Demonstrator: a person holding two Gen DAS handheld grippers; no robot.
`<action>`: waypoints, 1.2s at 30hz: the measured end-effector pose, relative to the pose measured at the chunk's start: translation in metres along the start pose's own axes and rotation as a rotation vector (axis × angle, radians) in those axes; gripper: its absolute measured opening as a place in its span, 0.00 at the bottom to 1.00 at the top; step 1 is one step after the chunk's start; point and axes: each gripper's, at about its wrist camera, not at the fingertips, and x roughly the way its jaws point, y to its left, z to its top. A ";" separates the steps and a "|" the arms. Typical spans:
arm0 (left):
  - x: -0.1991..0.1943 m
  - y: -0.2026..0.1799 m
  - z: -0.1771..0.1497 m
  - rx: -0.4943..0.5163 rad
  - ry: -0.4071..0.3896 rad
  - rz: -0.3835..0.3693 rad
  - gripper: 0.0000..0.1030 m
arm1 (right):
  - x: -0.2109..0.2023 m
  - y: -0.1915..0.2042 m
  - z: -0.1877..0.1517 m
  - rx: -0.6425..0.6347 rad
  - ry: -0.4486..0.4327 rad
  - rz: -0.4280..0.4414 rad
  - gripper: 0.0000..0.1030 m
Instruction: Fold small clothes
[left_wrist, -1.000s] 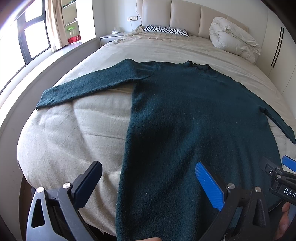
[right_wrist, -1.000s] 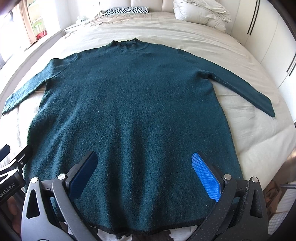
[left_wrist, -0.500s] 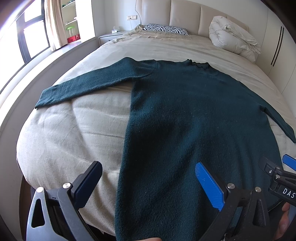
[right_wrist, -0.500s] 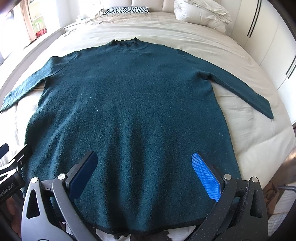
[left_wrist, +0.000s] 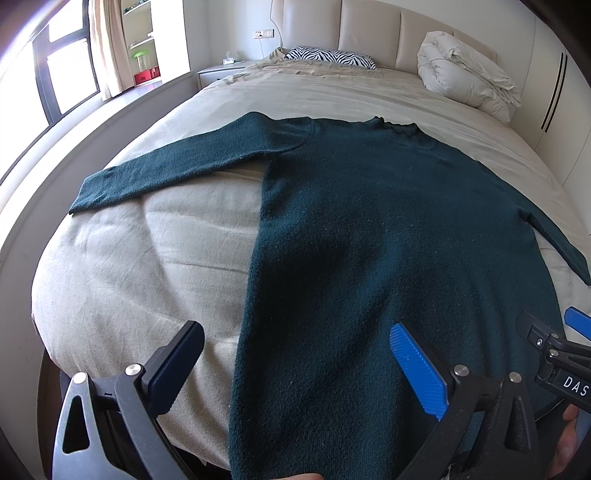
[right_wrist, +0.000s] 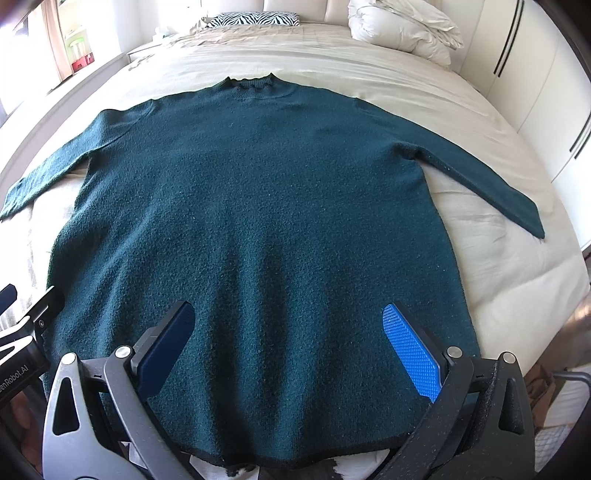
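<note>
A dark teal knit sweater (right_wrist: 251, 206) lies flat and face down on the beige bed (right_wrist: 498, 266), collar far, hem near, both sleeves spread out sideways. In the left wrist view the sweater (left_wrist: 369, 240) fills the right half, its left sleeve (left_wrist: 173, 166) stretched out to the left. My left gripper (left_wrist: 295, 354) is open and empty above the sweater's left side edge near the hem. My right gripper (right_wrist: 288, 339) is open and empty above the hem's middle. Each gripper shows at the edge of the other's view.
A zebra-print pillow (left_wrist: 328, 57) and a bundled white duvet (left_wrist: 465, 81) lie at the headboard. A nightstand (left_wrist: 221, 70) and windows are at the far left. White wardrobe doors (right_wrist: 535, 74) stand on the right. The bed's foot edge is just below the grippers.
Both views have shifted very slightly; the sweater lies as before and both grippers stay open.
</note>
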 end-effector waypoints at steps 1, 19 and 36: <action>0.000 0.000 0.001 0.001 0.000 0.000 1.00 | 0.000 0.000 0.000 0.000 0.000 -0.001 1.00; 0.003 0.000 -0.002 -0.002 0.004 -0.002 1.00 | 0.001 -0.001 -0.003 0.001 0.001 -0.007 1.00; 0.019 0.088 0.024 -0.303 0.053 -0.233 1.00 | 0.000 -0.006 0.008 0.020 -0.032 0.029 1.00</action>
